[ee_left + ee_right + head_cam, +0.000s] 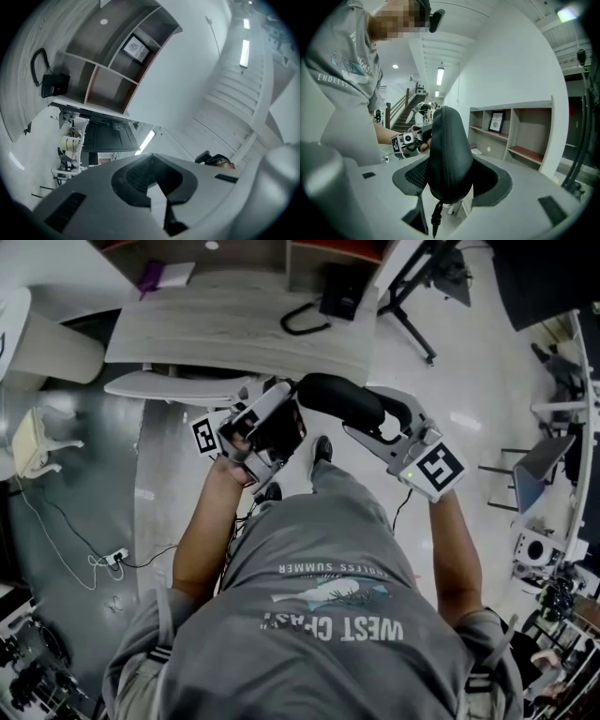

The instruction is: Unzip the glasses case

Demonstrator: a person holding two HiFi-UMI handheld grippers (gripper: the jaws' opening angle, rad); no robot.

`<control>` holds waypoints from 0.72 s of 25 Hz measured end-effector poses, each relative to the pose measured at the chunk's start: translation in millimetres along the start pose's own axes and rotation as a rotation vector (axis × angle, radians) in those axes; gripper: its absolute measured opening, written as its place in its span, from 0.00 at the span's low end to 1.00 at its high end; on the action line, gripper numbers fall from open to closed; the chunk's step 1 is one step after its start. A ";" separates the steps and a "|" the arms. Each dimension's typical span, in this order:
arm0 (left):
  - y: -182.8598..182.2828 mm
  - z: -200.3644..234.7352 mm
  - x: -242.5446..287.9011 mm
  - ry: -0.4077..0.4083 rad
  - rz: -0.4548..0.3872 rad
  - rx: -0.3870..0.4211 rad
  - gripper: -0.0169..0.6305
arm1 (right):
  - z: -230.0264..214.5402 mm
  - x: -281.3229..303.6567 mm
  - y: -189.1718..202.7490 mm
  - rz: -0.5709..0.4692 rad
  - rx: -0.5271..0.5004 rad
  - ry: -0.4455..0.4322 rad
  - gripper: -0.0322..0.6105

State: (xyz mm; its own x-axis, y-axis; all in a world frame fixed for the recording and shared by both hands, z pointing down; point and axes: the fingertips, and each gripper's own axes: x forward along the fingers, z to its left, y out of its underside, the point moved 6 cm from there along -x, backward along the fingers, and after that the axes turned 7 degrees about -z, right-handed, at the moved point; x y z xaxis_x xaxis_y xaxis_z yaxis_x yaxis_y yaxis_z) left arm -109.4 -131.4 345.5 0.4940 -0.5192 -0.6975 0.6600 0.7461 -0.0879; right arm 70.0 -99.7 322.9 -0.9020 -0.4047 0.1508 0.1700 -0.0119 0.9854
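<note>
Here the black glasses case (447, 140) stands upright at the middle of the right gripper view. The wide-set jaws of the right gripper (450, 180) are clamped on it, and its zip pull (436, 218) dangles below. In the head view the case sits just above centre, over the floor. The left gripper (154, 180), just left of the case there, has its jaws pressed together on nothing. A pale surface (234, 334) lies along the top of that frame.

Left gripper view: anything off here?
Yes. The left gripper is shut on nothing and points up at the wall shelves, away from the glasses case. The case sits clamped in the right gripper, with its zipper pull dangling free below, untouched.
</note>
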 end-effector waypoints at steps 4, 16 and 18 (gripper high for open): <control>8.6 -5.9 4.0 0.036 0.002 -0.047 0.03 | 3.8 -5.3 -5.7 -0.038 0.003 -0.016 0.44; 22.0 -18.8 12.6 0.242 -0.025 -0.160 0.03 | 15.8 -3.2 -8.3 -0.161 0.131 -0.072 0.45; 21.2 -19.6 11.6 0.217 0.009 -0.146 0.03 | 15.9 -3.7 -5.8 -0.149 0.109 -0.071 0.44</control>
State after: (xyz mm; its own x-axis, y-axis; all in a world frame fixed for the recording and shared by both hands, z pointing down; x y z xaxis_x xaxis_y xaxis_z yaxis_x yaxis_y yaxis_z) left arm -100.7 -113.4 321.6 0.3564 -0.4226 -0.8333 0.5600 0.8105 -0.1715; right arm 66.0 -83.6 317.9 -0.9404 -0.3401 0.0038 -0.0080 0.0334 0.9994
